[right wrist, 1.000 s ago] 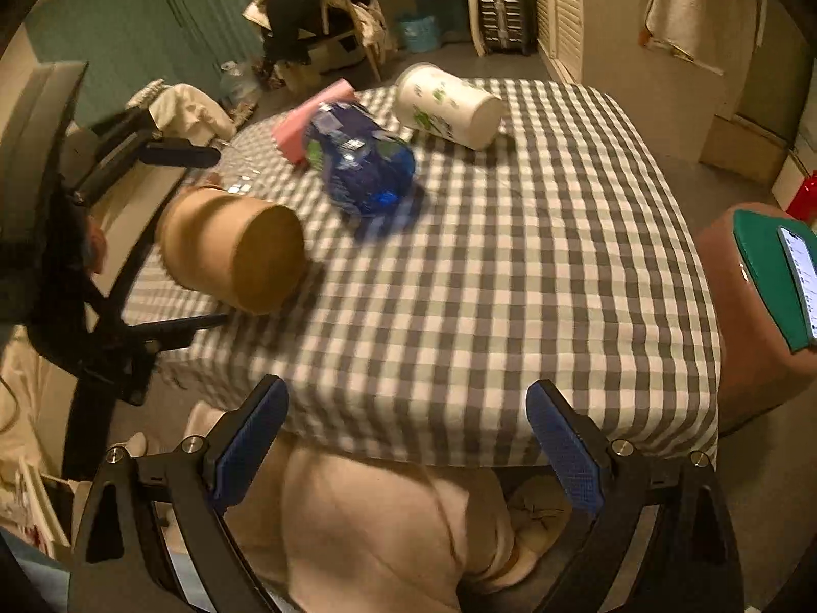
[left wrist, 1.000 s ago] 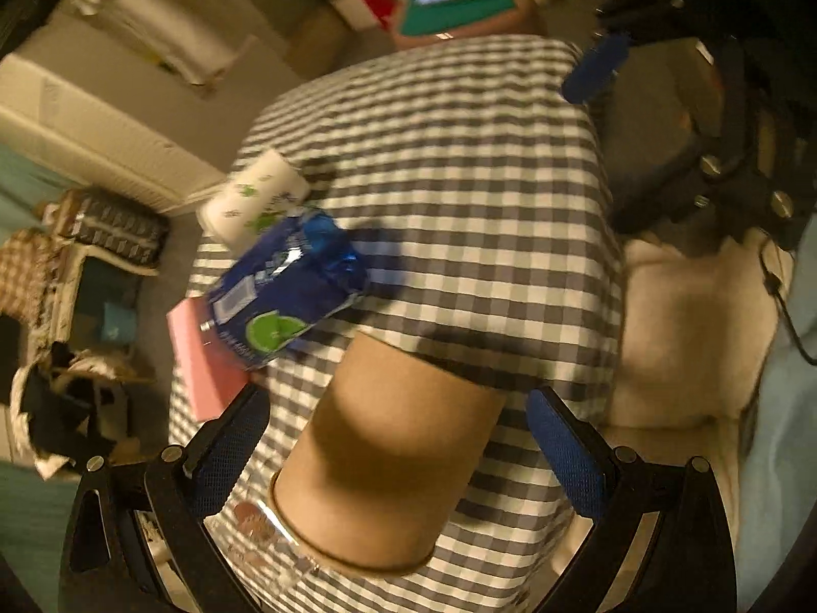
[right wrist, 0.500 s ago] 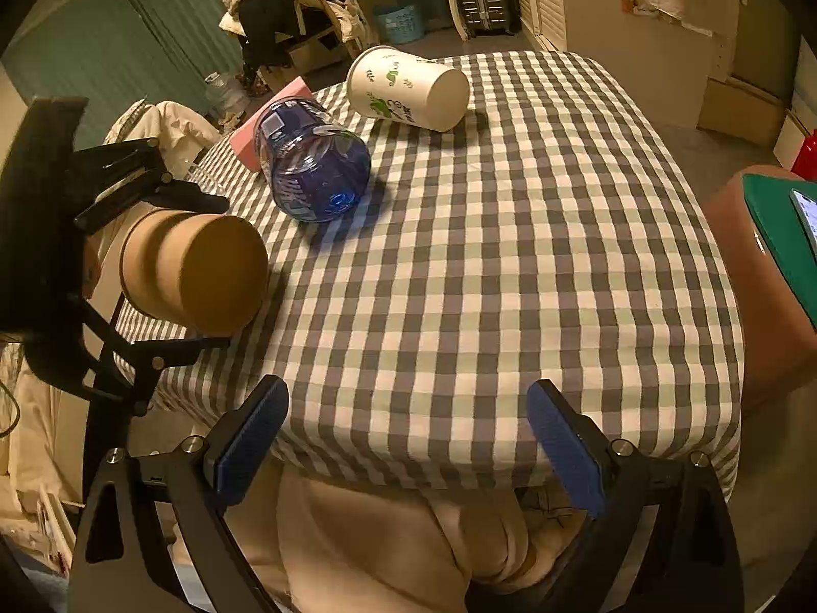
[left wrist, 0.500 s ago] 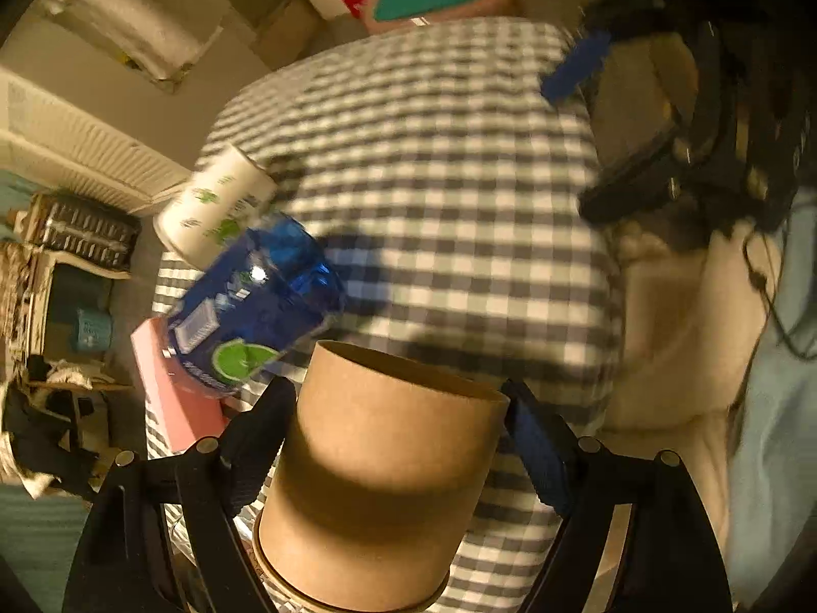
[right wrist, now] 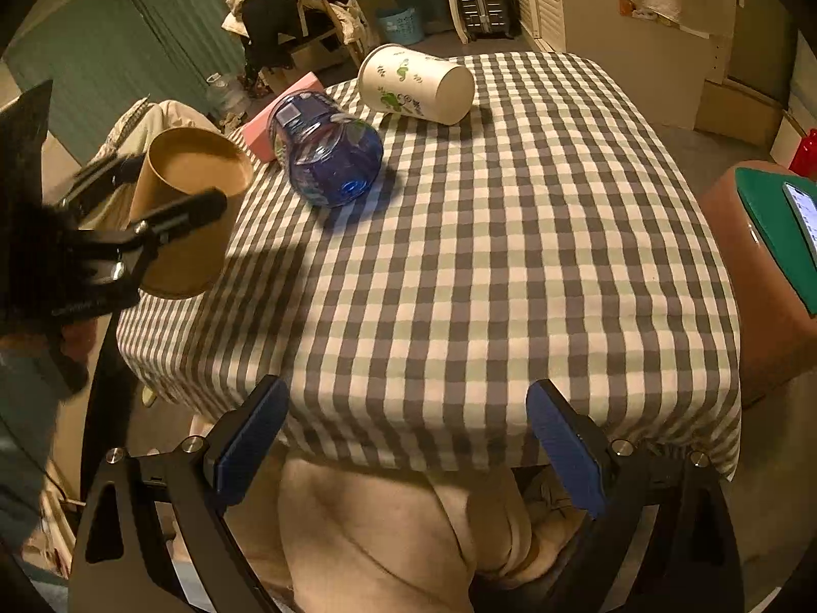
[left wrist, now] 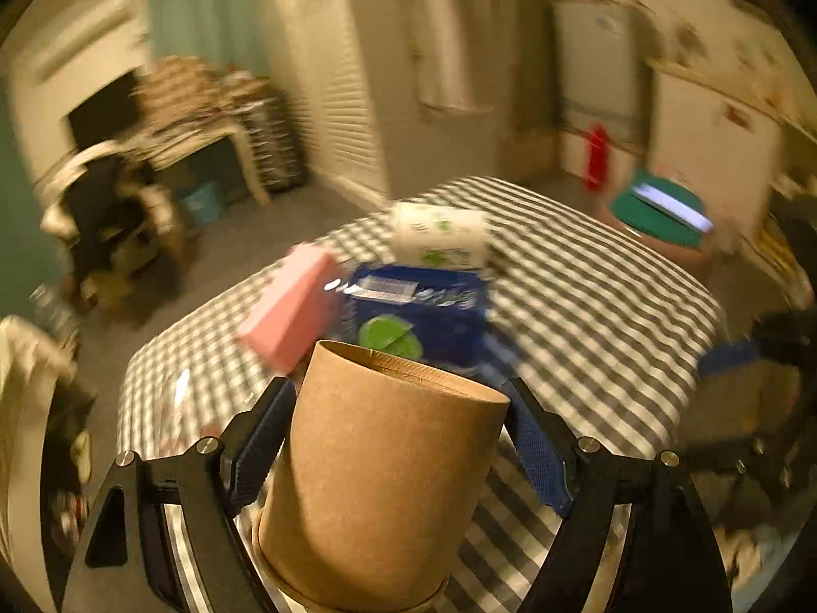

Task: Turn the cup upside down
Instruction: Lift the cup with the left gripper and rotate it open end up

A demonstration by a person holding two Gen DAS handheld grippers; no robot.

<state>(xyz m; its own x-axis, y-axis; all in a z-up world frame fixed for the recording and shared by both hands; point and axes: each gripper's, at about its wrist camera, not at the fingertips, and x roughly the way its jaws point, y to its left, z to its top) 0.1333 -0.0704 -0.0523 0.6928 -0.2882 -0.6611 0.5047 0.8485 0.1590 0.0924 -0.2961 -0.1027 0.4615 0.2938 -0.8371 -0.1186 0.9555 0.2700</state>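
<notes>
My left gripper is shut on a brown paper cup. In the right wrist view the cup is held above the table's left edge with its flat base up and its wider rim down, tilted slightly. The left gripper clamps its sides there. My right gripper is open and empty, below the near edge of the checked table.
A blue water bottle lies on its side on the table. A white cup with green print lies on its side farther back. A pink box sits at the left edge. A brown stool with a green pad stands at right.
The left gripper has turned with the cup from lying sideways to nearly upright, base up. The left wrist view swung from looking down on the table to looking across the room.
</notes>
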